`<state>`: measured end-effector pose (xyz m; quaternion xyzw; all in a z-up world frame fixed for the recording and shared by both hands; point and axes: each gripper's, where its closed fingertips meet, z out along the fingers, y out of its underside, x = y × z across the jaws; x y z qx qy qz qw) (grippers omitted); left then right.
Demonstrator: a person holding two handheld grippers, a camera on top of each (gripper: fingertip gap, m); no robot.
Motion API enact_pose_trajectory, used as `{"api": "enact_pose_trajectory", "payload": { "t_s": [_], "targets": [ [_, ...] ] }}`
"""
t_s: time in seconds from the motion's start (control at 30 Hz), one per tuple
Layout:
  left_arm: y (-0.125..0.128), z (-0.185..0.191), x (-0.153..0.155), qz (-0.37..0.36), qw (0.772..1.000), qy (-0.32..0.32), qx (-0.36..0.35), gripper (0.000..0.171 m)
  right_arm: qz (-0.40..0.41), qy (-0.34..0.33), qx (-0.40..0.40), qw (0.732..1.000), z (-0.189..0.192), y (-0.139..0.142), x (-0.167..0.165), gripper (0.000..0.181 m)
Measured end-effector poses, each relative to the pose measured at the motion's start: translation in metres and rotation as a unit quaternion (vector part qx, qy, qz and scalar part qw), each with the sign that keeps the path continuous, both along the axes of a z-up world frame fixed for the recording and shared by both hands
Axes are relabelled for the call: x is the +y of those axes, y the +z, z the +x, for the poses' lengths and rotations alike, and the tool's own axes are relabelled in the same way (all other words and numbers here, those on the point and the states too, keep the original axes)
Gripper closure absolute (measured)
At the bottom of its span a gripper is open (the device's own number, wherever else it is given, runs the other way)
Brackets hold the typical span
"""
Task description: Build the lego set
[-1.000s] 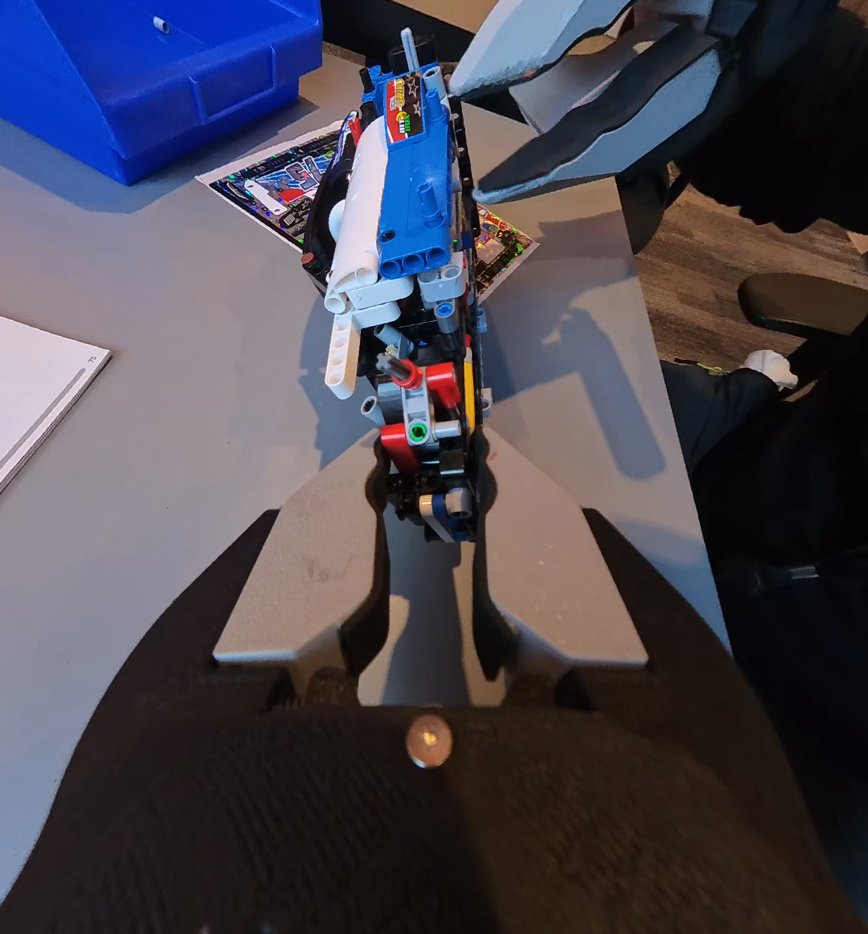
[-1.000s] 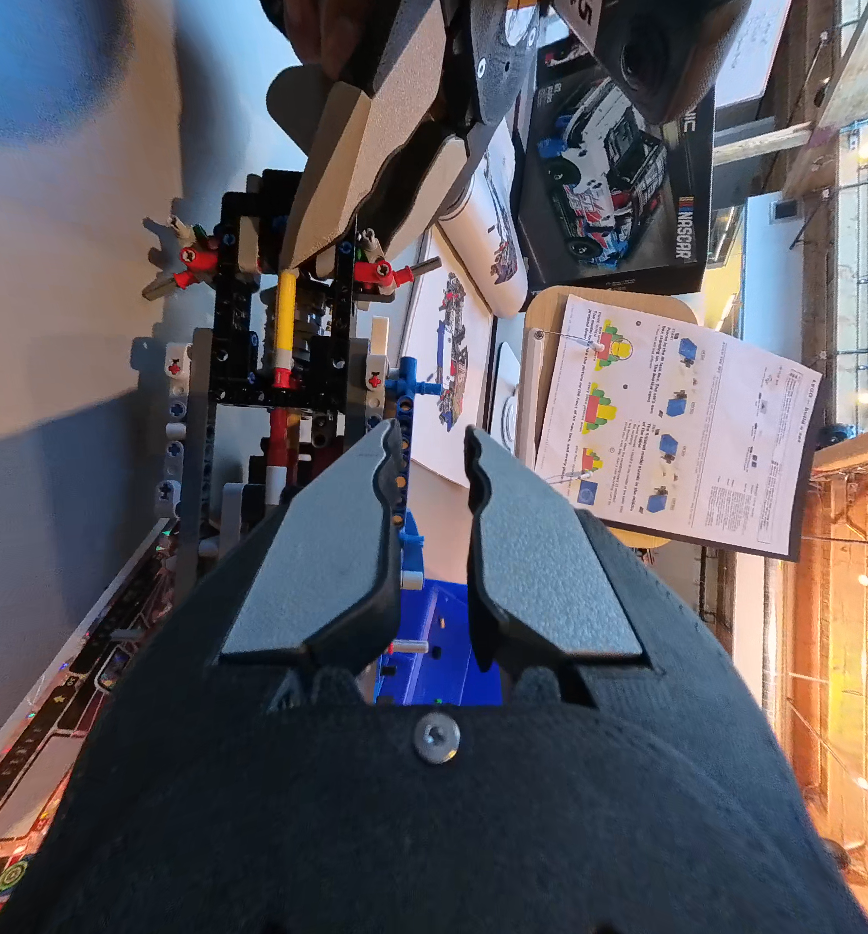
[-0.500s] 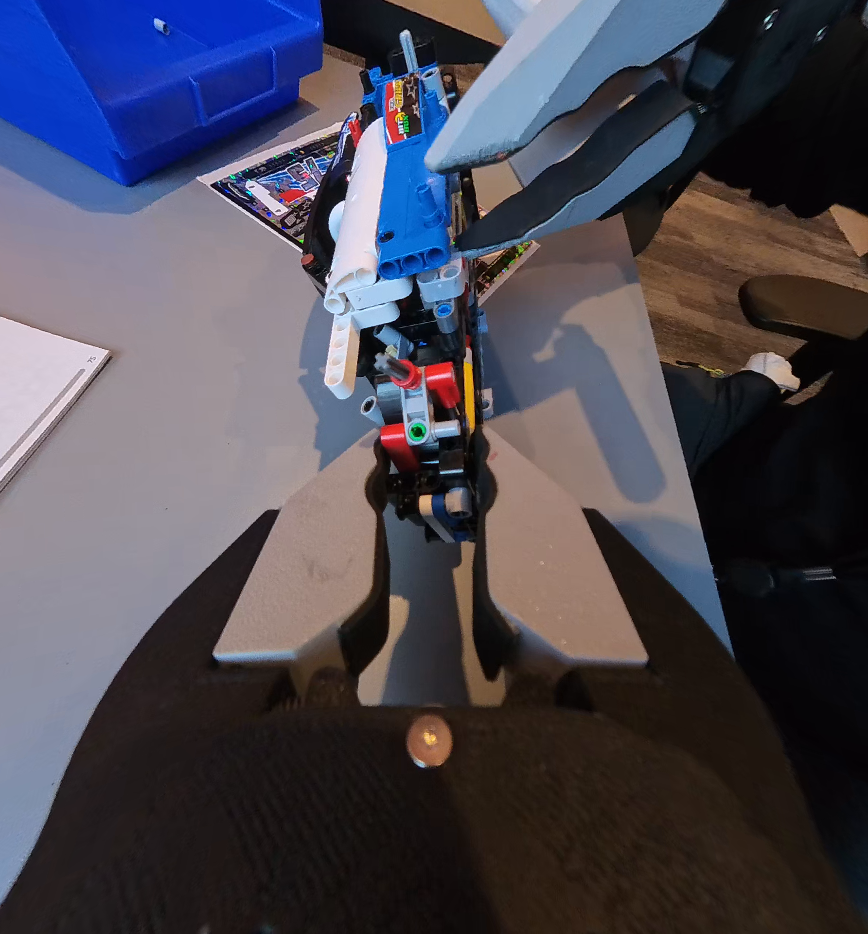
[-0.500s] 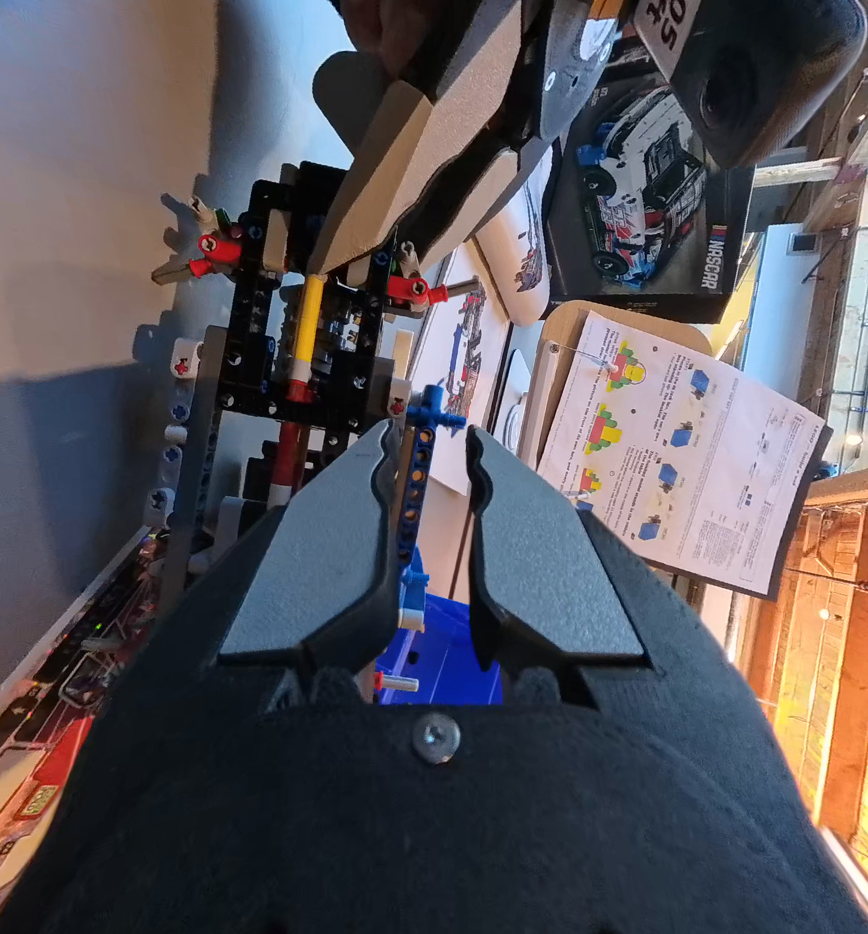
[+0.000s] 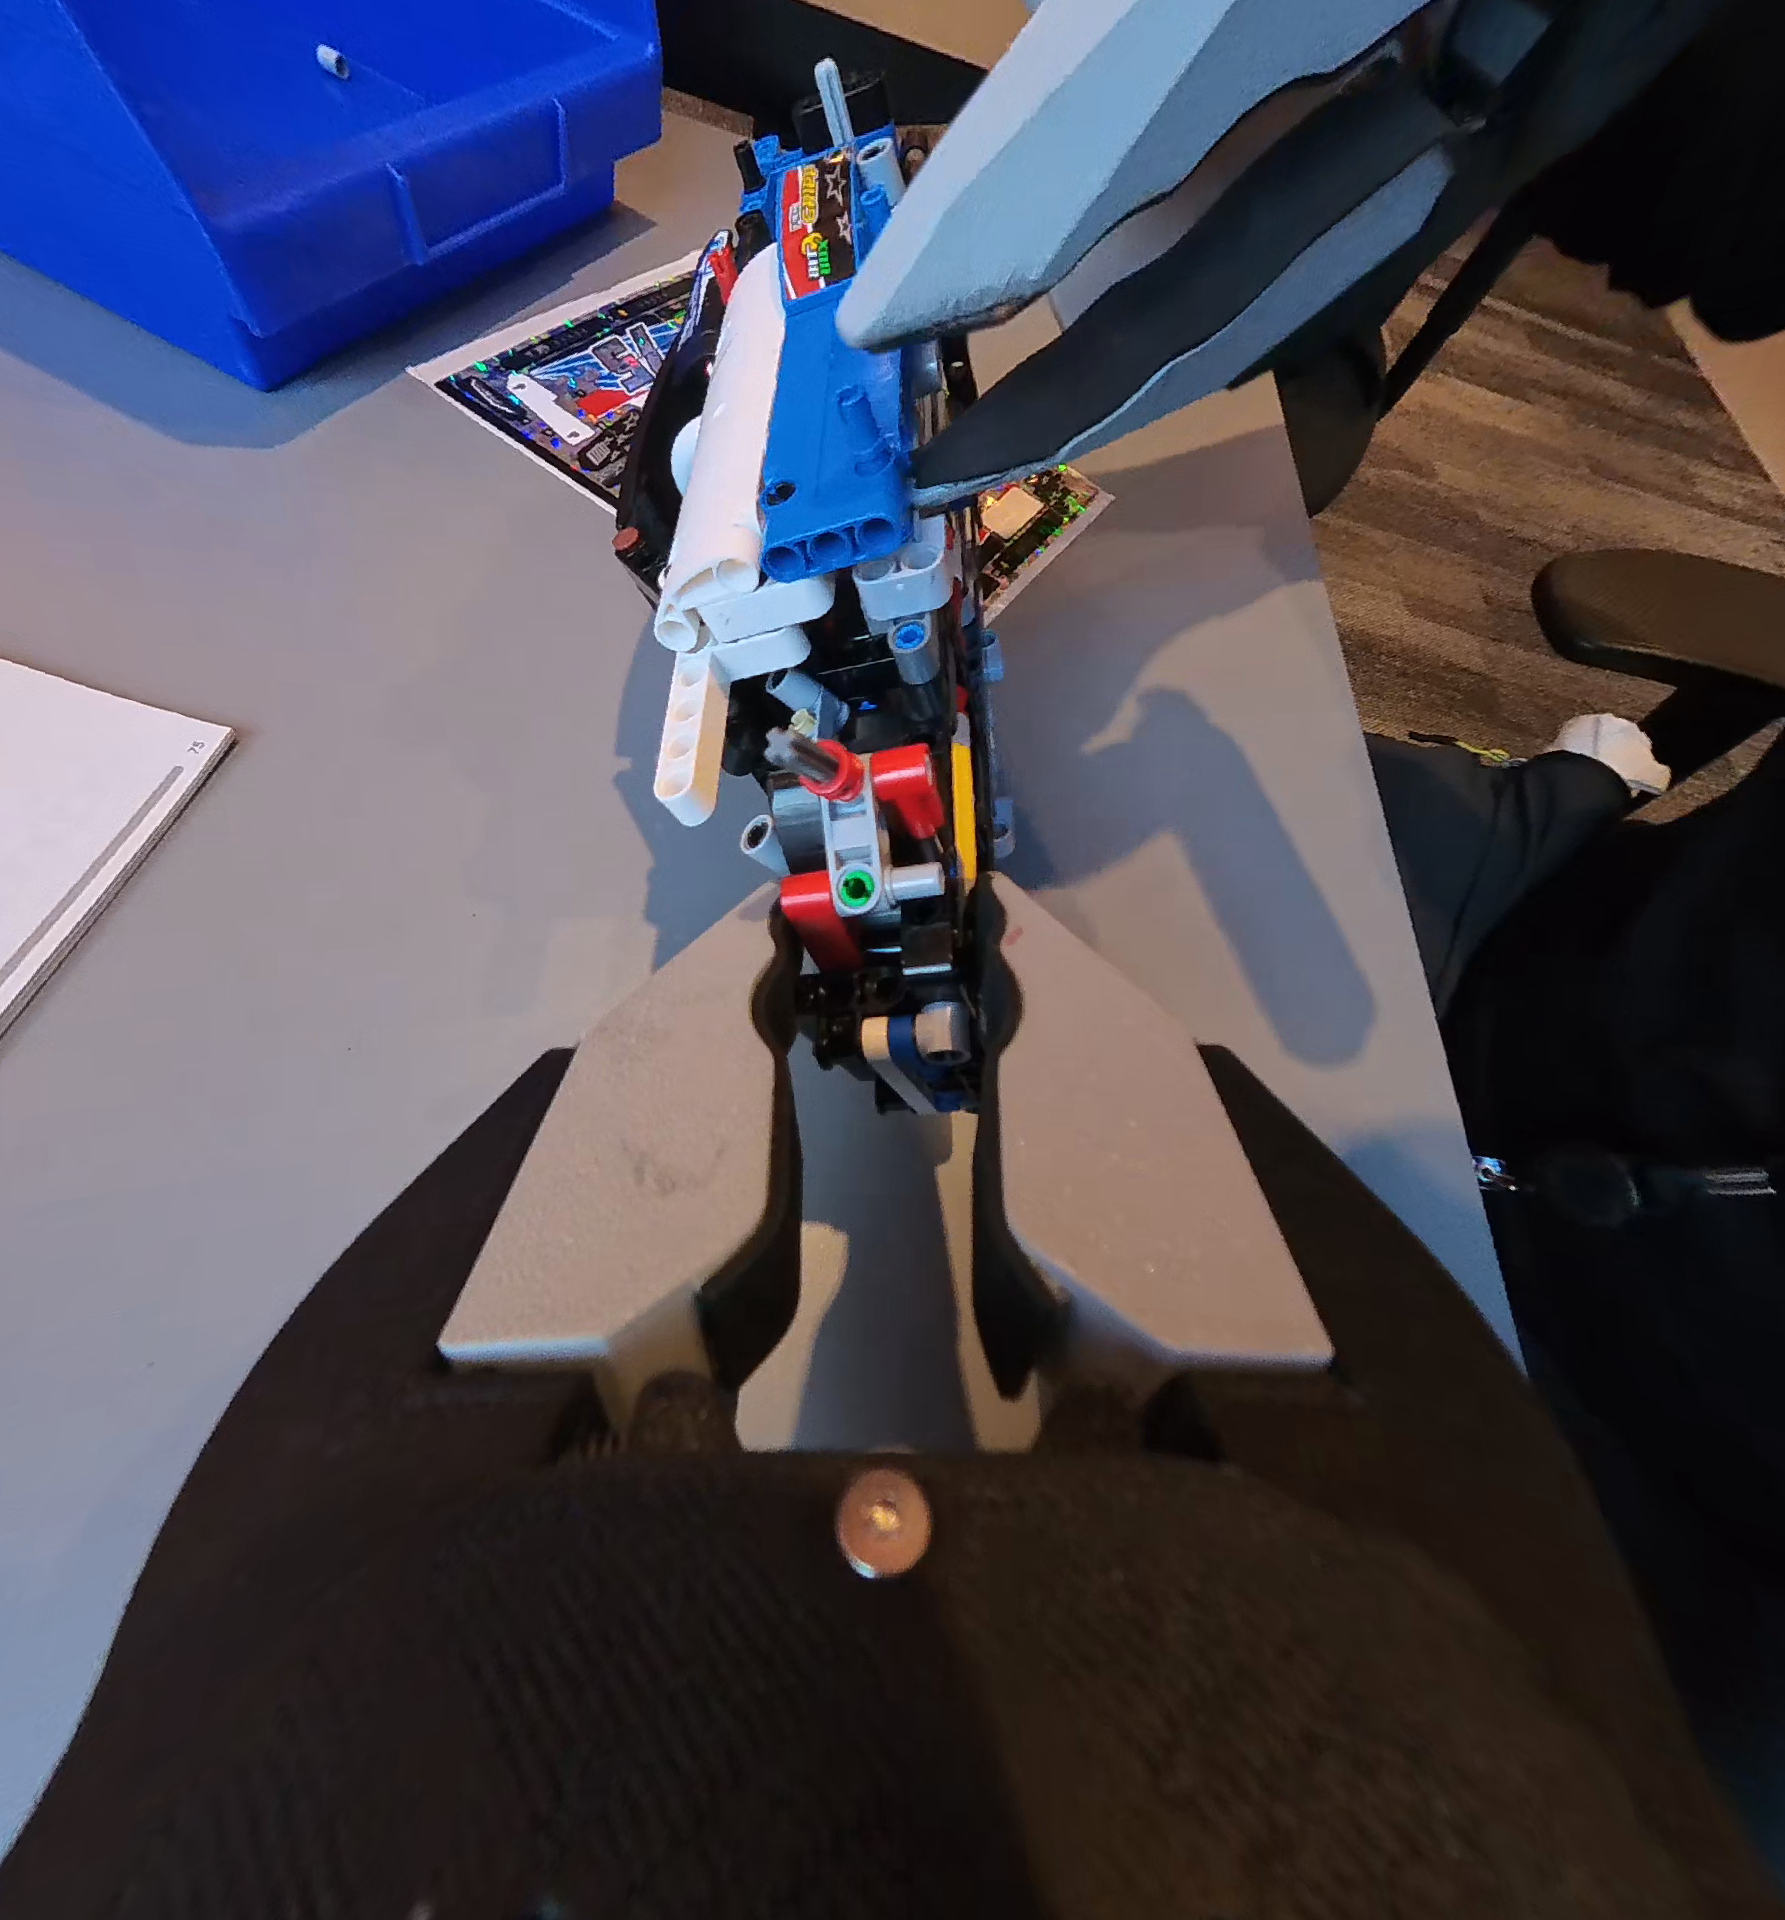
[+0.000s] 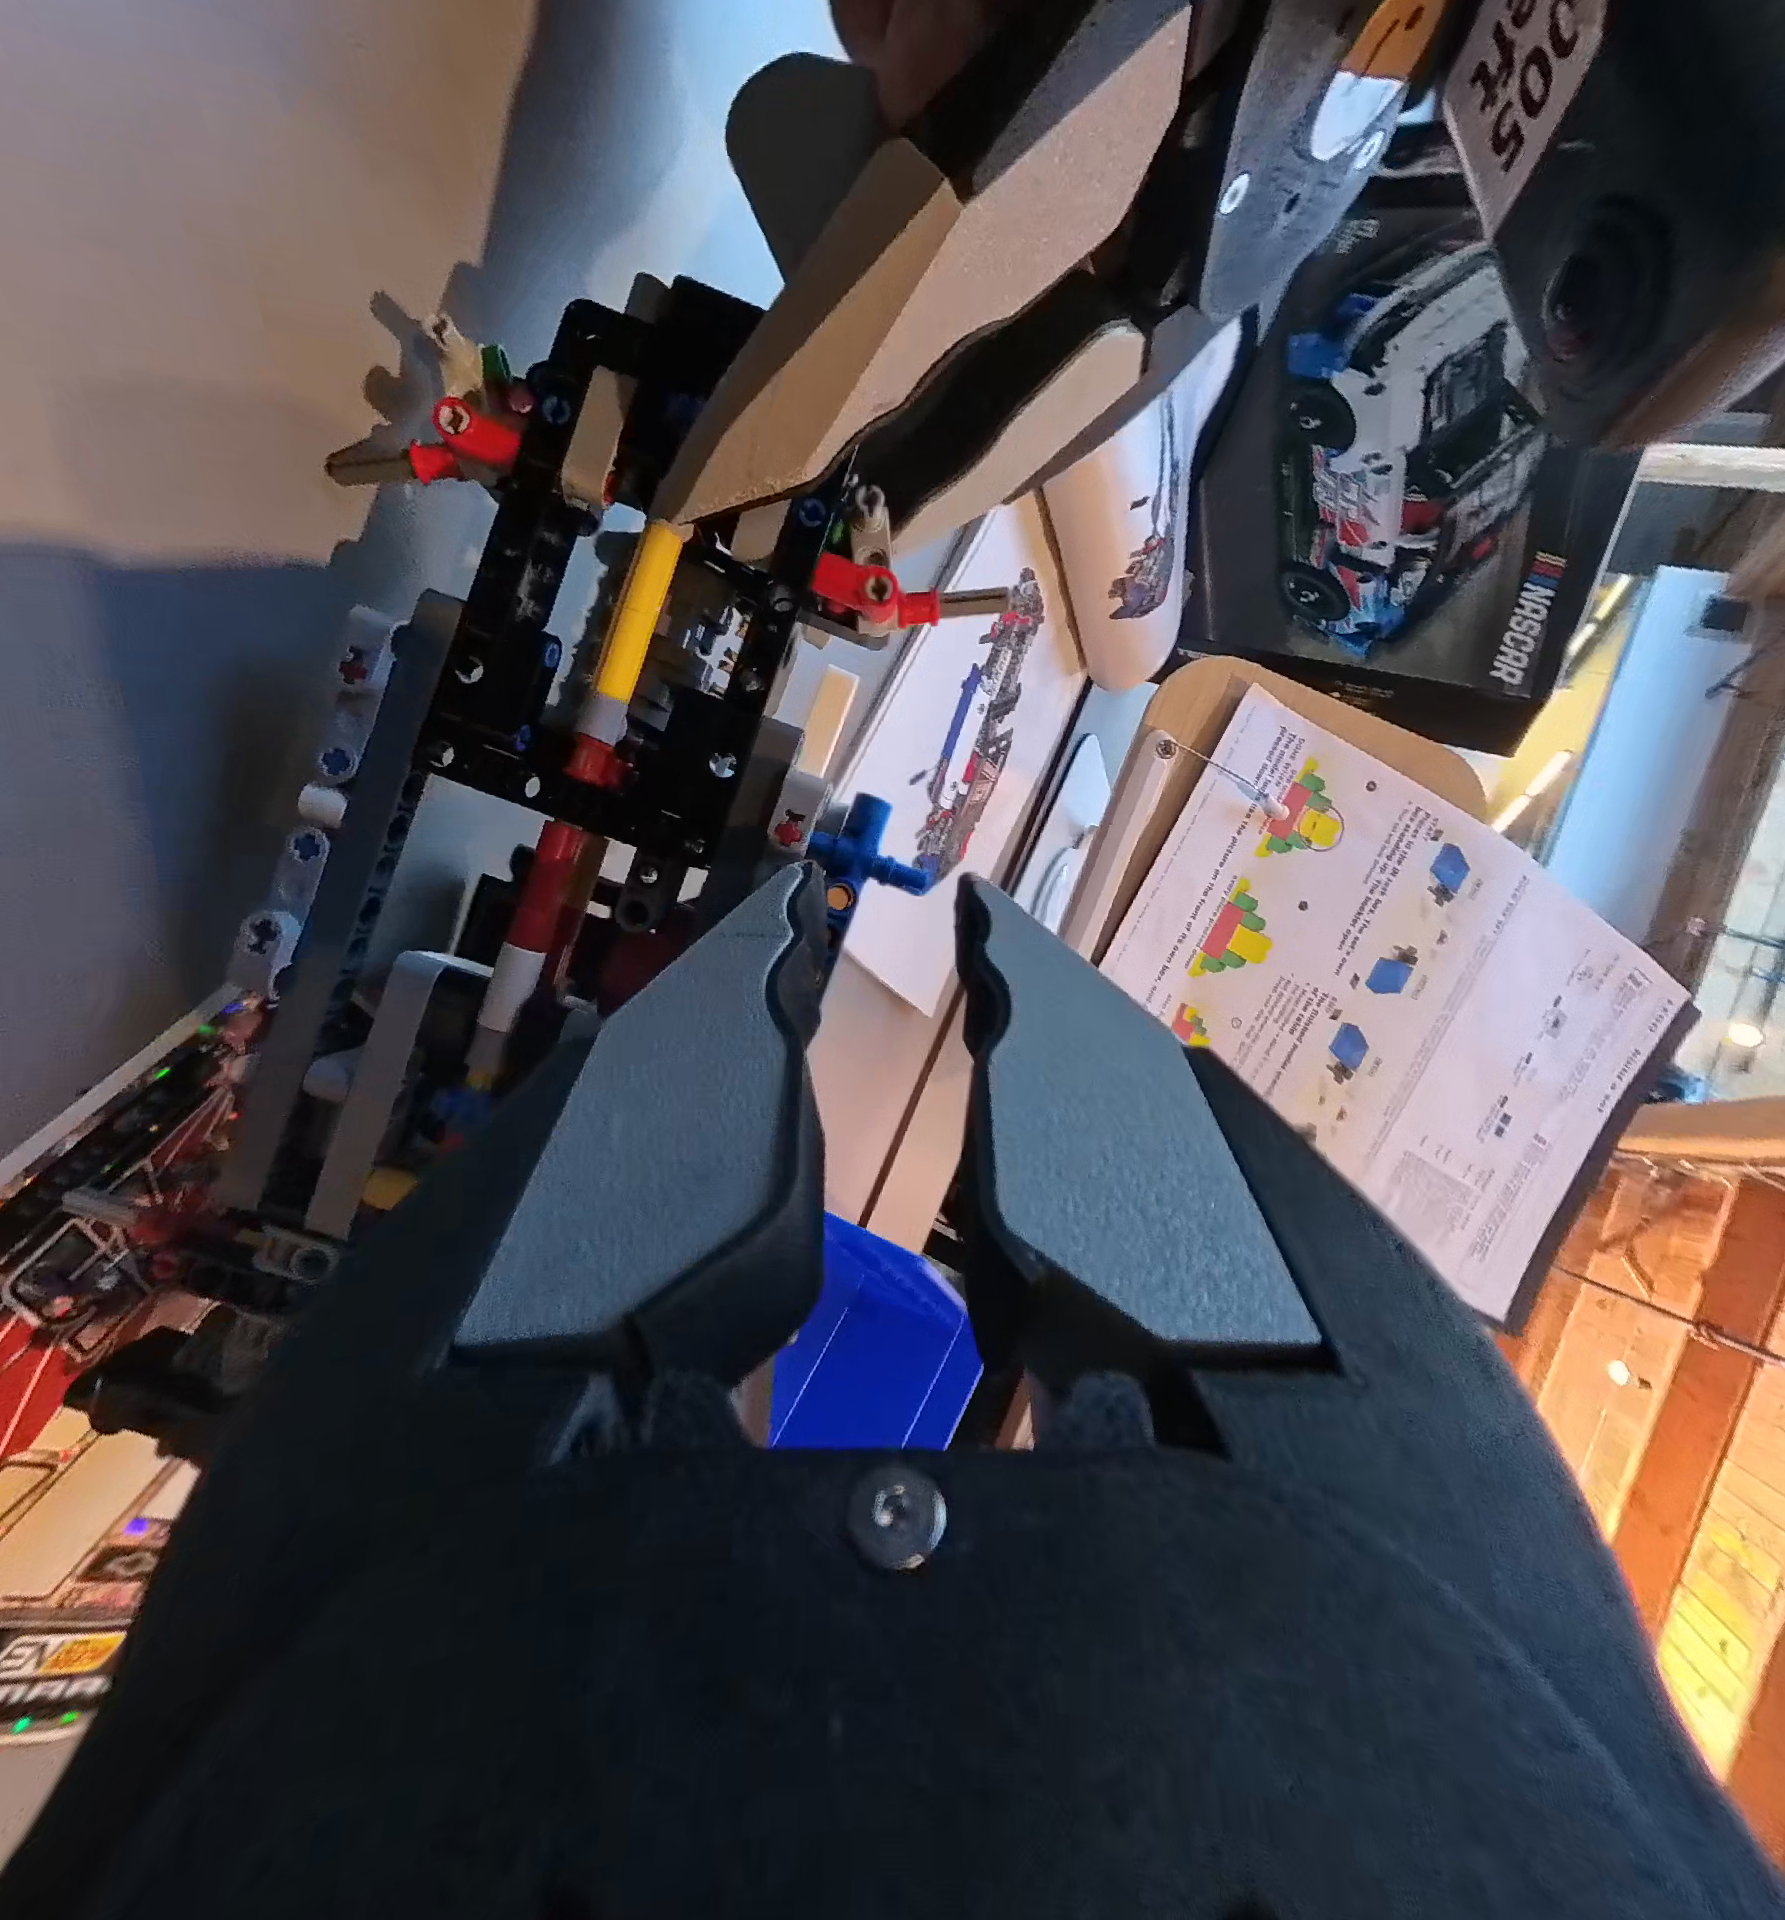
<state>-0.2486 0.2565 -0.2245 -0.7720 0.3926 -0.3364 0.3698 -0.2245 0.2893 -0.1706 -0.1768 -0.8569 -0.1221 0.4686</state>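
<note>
Gripping: the left gripper (image 5: 883, 997) pinches the near end of the lego model (image 5: 836, 582), its two grey fingers (image 5: 659, 1101) pressed against the black frame on either side.
Model: a long, partly built car held on its side above the grey table (image 5: 348, 727), with a blue panel (image 5: 836, 447) and white panels on top, and red, yellow and grey parts nearer the left gripper.
Right gripper: it (image 5: 914, 416) comes in from the upper right in the left wrist view; one finger (image 5: 1023, 208) lies over the blue panel, the other sits at the panel's right edge.
Right fingers: in the right wrist view the right gripper (image 6: 888, 914) has its fingers spread with a clear gap, and a thin blue beam with an orange pin (image 6: 838, 896) lies against the inner face of one finger (whether it is squeezed I cannot tell; the other finger stands apart from it).
Underside: the right wrist view shows the model's black frame and a yellow axle (image 6: 639, 613), with the left gripper's tips at the far end.
Table: a sticker sheet (image 5: 576, 384) lies beneath the model, a blue bin (image 5: 275, 177) stands behind it, and a white booklet (image 5: 36, 810) lies well to the left.
Background: a printed instruction sheet (image 6: 1387, 987) and the set's box (image 6: 1407, 499).
</note>
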Motion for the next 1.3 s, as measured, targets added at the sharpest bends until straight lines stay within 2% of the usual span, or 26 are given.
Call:
{"api": "enact_pose_trajectory", "payload": {
  "t_s": [0.27, 0.6, 0.97, 1.13, 1.3],
  "targets": [
    [0.0019, 0.0018, -0.0027, 0.026, 0.999, -0.009, 0.018, 0.143, -0.111, 0.003, -0.088, 0.990, 0.0053, -0.0027, -0.0038, 0.162],
    [0.0013, 0.0016, -0.0038, 0.030, 0.999, -0.012, 0.027, 0.143, -0.060, 0.016, -0.067, 0.996, 0.0048, -0.0032, -0.0045, 0.164],
    [0.0020, 0.0032, -0.0028, 0.041, 0.999, -0.013, 0.031, 0.143, -0.086, 0.022, -0.051, 0.995, 0.0052, -0.0011, -0.0058, 0.169],
    [0.0028, 0.0040, -0.0017, 0.046, 0.998, -0.011, 0.029, 0.143, -0.083, 0.027, -0.040, 0.995, 0.0058, 0.0006, -0.0069, 0.167],
    [0.0034, 0.0047, -0.0019, 0.053, 0.998, -0.011, 0.032, 0.143, -0.080, 0.014, -0.064, 0.995, 0.0095, -0.0005, -0.0039, 0.161]
  ]
}}
